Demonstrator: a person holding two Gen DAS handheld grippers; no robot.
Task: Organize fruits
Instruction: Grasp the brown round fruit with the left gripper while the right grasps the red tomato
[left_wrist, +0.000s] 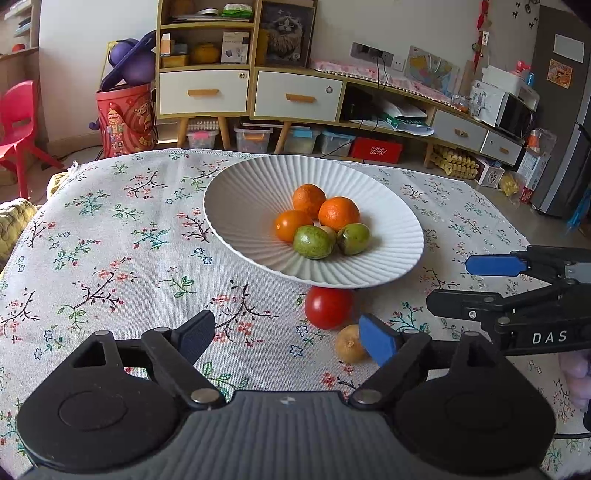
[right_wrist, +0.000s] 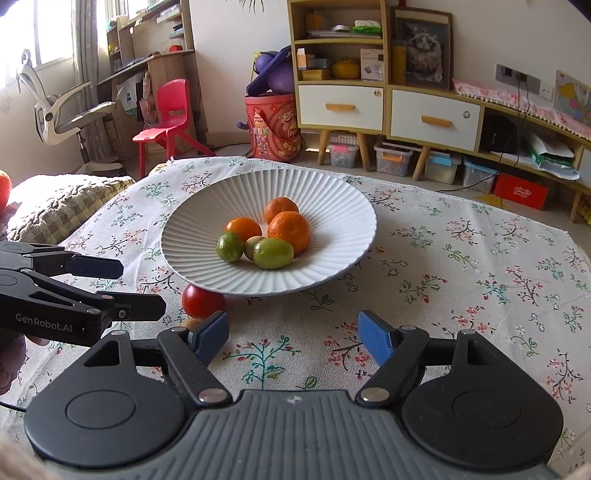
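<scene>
White ribbed bowl (left_wrist: 258, 192) sits on table (left_wrist: 110, 240) with floral cloth; inside, three oranges (left_wrist: 338, 213) behind two green fruits (left_wrist: 314, 242), small pale fruit between greens. Red tomato (left_wrist: 327, 306) on cloth, tucked under near rim of bowl; small brown fruit (left_wrist: 349, 343) just beside it, touching blue pad of left gripper (left_wrist: 288, 338). Left gripper spread wide, holds nothing. Right gripper (right_wrist: 291, 332) likewise spread, empty, above bare cloth near bowl

You see a matt, ribbed ceramic-looking bowl (left_wrist: 236, 192) on coarse woven floral cloth (left_wrist: 110, 258); the tomato (left_wrist: 327, 306) is glossy, the oranges (left_wrist: 338, 212) finely dimpled.
</scene>
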